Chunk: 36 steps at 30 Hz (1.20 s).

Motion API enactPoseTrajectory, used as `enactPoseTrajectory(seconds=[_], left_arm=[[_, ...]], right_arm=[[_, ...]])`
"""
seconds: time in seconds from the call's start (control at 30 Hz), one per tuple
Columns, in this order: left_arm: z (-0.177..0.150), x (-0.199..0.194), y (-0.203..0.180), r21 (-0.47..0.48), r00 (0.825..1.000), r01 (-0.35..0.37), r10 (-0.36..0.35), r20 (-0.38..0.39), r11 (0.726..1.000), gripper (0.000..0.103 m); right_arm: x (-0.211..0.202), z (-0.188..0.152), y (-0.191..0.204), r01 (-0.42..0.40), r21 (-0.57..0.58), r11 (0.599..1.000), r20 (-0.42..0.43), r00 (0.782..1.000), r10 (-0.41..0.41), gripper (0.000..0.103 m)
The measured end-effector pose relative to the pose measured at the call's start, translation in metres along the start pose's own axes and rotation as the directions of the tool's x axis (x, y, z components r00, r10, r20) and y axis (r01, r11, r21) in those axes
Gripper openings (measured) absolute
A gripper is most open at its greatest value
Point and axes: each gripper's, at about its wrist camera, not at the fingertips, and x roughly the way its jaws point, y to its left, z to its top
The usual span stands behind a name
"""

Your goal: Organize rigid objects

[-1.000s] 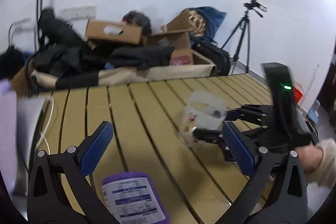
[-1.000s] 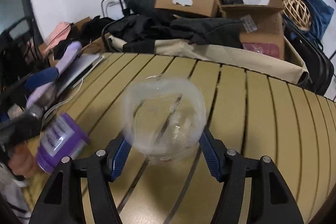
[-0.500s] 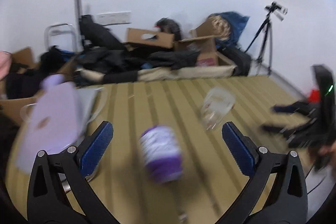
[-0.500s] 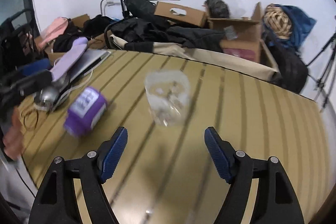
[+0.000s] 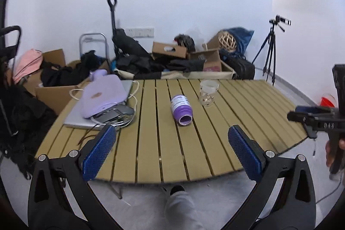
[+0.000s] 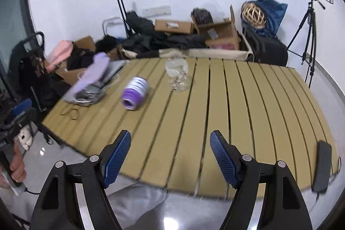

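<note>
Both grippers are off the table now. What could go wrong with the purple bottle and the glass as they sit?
The purple bottle lies on its side on the slatted table, so it may roll if bumped. The clear glass stands upright close beside it; a rolling bottle or a careless approach by either open gripper could tip it.

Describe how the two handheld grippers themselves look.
The left gripper and the right gripper match: black plastic frames with triangular cut-outs, silver screws at the joints, and blue dimpled pads on two fingers. Bare hands hold their black handles; one trails a thin black cable.
</note>
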Motion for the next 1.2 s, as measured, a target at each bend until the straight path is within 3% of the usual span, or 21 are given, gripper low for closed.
enactPoseTrajectory(seconds=[0.17,0.3,0.43,0.6,0.7,0.8,0.97,1.2], left_arm=[[-0.018,-0.091,-0.01,-0.046,0.998,-0.045,0.043,-0.043,0.998,0.103],[-0.044,-0.183,-0.027,-0.031,0.994,-0.113,0.113,0.005,0.993,0.103],[-0.087,-0.27,-0.049,0.005,0.994,-0.088,0.088,0.061,0.996,0.103],[-0.149,-0.339,-0.07,-0.011,0.985,-0.133,0.133,0.105,0.991,0.103],[-0.173,-0.363,-0.084,0.018,0.97,-0.169,0.163,0.181,0.985,0.103],[-0.179,-0.374,-0.097,0.051,0.959,-0.178,0.162,0.231,0.983,0.103],[-0.18,-0.387,-0.095,0.026,0.952,-0.15,0.137,0.273,0.988,0.103],[-0.186,-0.391,-0.089,0.005,0.961,-0.127,0.122,0.25,0.992,0.103]], right_arm=[[-0.08,-0.037,0.043,-0.004,-0.017,1.0,0.011,1.0,0.005,0.081],[-0.162,-0.077,0.076,-0.019,-0.043,0.999,0.07,0.997,0.022,0.081],[-0.237,-0.126,0.105,-0.058,-0.094,0.994,0.094,0.993,0.067,0.081],[-0.305,-0.196,0.135,-0.099,-0.126,0.987,0.101,0.989,0.112,0.081],[-0.331,-0.242,0.153,-0.114,-0.14,0.983,0.135,0.982,0.133,0.081],[-0.349,-0.273,0.174,-0.048,-0.173,0.984,0.228,0.97,0.088,0.081],[-0.364,-0.28,0.184,-0.05,-0.23,0.972,0.256,0.96,0.11,0.081],[-0.362,-0.28,0.179,-0.061,-0.198,0.978,0.244,0.964,0.11,0.081]])
